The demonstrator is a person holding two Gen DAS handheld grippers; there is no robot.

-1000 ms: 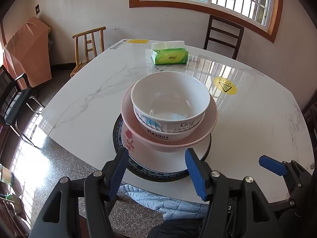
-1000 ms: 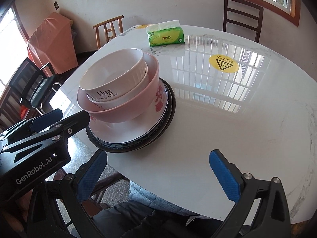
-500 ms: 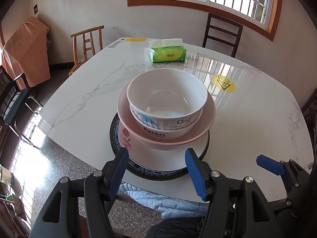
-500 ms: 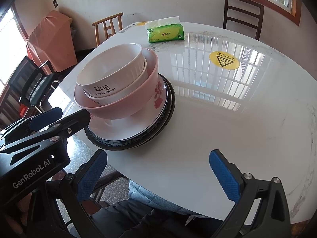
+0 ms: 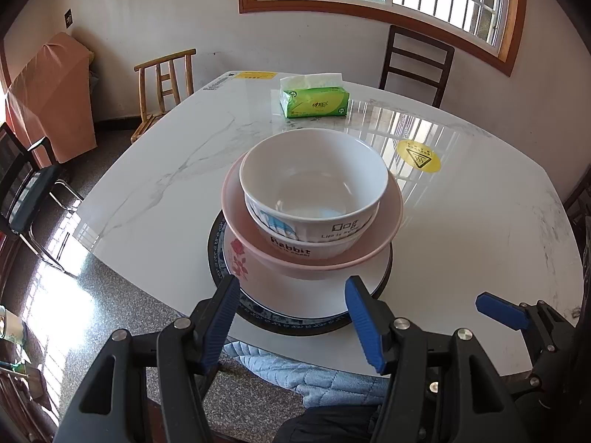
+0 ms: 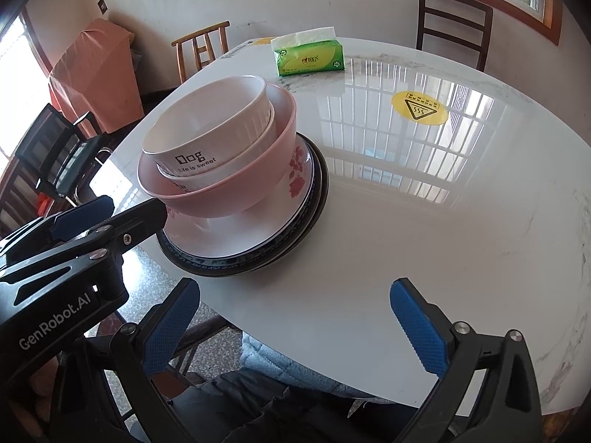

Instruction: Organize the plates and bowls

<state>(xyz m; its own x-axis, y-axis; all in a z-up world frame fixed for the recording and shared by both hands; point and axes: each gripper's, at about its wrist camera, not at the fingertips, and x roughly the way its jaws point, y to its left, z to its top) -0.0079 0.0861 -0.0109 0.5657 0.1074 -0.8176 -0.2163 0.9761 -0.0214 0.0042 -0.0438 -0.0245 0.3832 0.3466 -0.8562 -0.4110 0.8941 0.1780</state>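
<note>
Stack: 2 white round bowls [image 5: 314, 181] sit inside a pink flowered bowl [image 5: 312, 254], on a white plate [image 5: 306, 295] and a dark-rimmed plate [image 6: 314, 199].
Place: near edge of the white marble bench [image 5: 480, 221].
Left gripper [image 5: 291, 317]: wide, holding nothing.
Right gripper [image 6: 291, 325]: wide, holding nothing.

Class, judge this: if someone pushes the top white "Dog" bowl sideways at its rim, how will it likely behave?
The "Dog" bowl looks glossy and hard, so it would probably slide, not flex. It is nested in another white bowl inside the pink bowl, so it may tilt or drag them along. It is likely breakable if it falls.
</note>
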